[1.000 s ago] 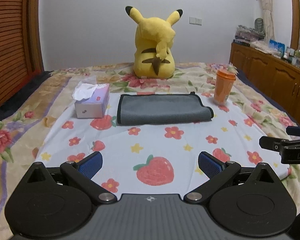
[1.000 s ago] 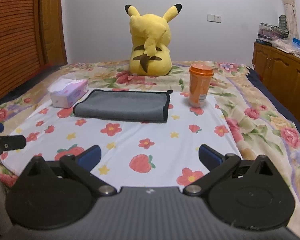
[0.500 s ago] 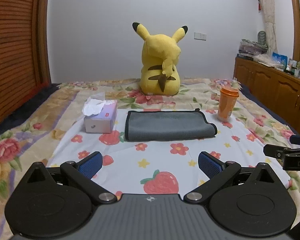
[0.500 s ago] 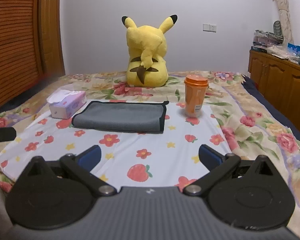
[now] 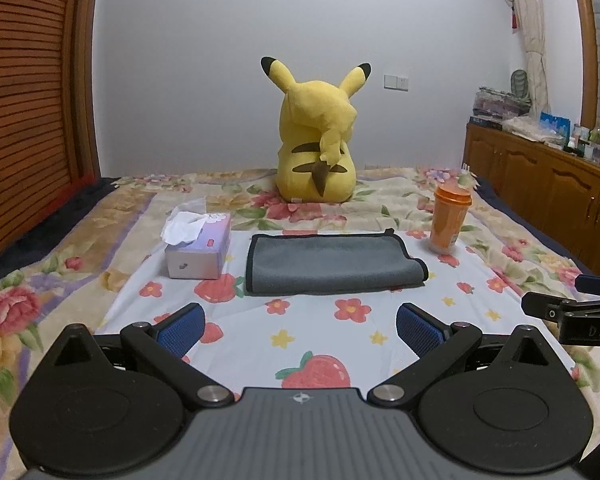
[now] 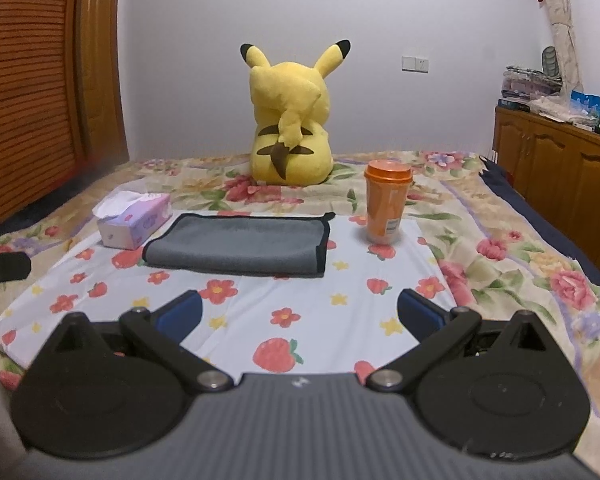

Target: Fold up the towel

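Observation:
A grey towel with a black edge (image 5: 332, 264) lies folded flat on the white flower-print cloth (image 5: 380, 328) on the bed; it also shows in the right wrist view (image 6: 240, 246). My left gripper (image 5: 299, 328) is open and empty, held well back from the towel's near edge. My right gripper (image 6: 299, 314) is open and empty, also short of the towel. A finger of the right gripper shows at the right edge of the left wrist view (image 5: 556, 312).
A tissue box (image 5: 199, 246) stands left of the towel and an orange cup with a lid (image 5: 449, 218) to its right. A yellow Pikachu plush (image 5: 318, 140) sits behind. A wooden cabinet (image 5: 548, 188) runs along the right; a slatted wooden door (image 5: 24, 112) is at left.
Both grippers have risen and tilted up, so the towel and bed sit lower in each view. Both stay open. The towel has not moved.

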Demonstrator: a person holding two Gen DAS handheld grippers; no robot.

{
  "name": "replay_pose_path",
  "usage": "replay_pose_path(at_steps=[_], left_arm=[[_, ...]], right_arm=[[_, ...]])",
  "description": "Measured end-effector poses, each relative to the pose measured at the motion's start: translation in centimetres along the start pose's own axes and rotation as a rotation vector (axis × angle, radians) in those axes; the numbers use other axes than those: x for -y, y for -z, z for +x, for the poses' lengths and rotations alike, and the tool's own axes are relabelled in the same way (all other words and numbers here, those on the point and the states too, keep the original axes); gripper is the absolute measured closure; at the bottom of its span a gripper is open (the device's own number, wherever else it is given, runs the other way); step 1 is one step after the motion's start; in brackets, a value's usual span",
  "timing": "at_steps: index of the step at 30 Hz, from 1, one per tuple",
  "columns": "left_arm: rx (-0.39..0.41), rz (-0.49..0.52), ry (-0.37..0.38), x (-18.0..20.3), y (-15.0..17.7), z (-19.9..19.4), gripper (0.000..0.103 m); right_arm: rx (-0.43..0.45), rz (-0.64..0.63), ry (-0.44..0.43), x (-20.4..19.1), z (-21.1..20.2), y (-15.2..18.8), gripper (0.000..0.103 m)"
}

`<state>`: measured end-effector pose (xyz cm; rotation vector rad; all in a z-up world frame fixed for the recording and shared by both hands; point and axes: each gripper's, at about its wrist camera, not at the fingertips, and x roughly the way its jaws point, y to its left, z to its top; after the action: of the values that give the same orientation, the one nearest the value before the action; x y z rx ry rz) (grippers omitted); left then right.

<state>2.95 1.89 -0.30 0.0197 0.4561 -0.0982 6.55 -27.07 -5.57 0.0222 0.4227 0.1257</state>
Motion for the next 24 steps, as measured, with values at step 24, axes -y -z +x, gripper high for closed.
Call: replay_pose_path(at_steps=[24], left_arm=[[0.031, 0.000, -0.005, -0.4, -0.1, -0.7, 0.000]], right_arm=[[0.084, 0.032, 0.013, 0.8, -1.2, -0.3, 0.000]])
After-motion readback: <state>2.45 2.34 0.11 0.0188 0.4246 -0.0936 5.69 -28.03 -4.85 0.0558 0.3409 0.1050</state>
